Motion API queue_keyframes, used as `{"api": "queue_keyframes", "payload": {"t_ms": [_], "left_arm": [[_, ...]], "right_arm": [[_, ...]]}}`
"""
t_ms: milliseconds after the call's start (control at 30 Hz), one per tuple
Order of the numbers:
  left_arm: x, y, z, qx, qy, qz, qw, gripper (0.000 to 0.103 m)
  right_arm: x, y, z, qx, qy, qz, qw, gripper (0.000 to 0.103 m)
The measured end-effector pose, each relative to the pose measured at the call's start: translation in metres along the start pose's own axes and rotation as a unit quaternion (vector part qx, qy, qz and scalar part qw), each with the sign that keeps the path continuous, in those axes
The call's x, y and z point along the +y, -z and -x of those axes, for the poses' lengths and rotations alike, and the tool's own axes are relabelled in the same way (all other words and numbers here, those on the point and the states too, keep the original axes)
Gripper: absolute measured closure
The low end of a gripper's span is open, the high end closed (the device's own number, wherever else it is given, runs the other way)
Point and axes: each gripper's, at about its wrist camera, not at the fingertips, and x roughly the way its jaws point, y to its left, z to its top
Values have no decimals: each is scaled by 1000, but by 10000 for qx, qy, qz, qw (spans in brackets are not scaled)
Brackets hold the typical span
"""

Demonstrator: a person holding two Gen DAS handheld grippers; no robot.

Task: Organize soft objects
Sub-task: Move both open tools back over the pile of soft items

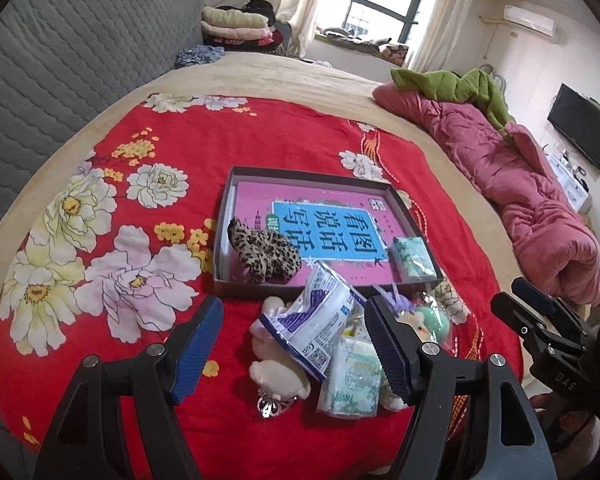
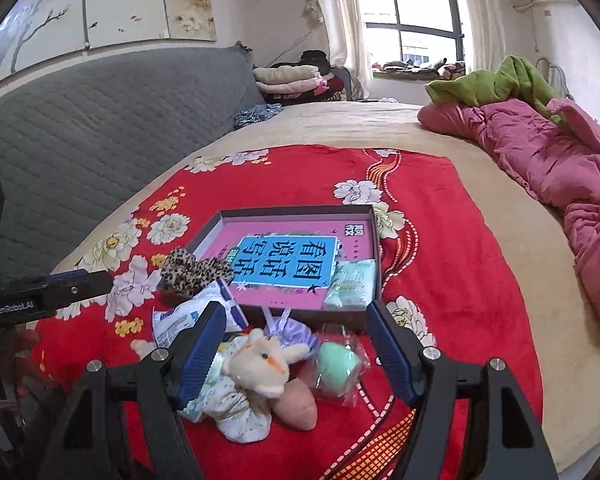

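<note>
Soft toys [image 2: 260, 364], tissue packs [image 1: 350, 376] and a pouch [image 1: 312, 320] lie heaped on the red cloth [image 1: 180, 140] beside the box's [image 1: 300, 174] near edge. Left gripper [image 1: 292, 344] and right gripper [image 2: 296, 352] fingers spread wide, holding nothing.

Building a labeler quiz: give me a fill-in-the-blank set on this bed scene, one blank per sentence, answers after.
1. The leopard-print scrunchie lies inside the shallow ____.
2. The cloth spread under the box is mostly ____ with flowers.
3. The left gripper fingers stand ____, holding nothing.
4. The plush toy lies ____ the box, between the right gripper fingers.

Answers: box; red; open; outside
</note>
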Motion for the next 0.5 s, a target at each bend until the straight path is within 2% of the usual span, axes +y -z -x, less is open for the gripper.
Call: {"api": "queue_keyframes", "payload": {"t_ms": [500], "left_arm": [[-12, 28, -16, 355, -12, -325, 9988, 28]], "right_arm": [[20, 23, -11, 346, -197, 186, 9990, 31]]}}
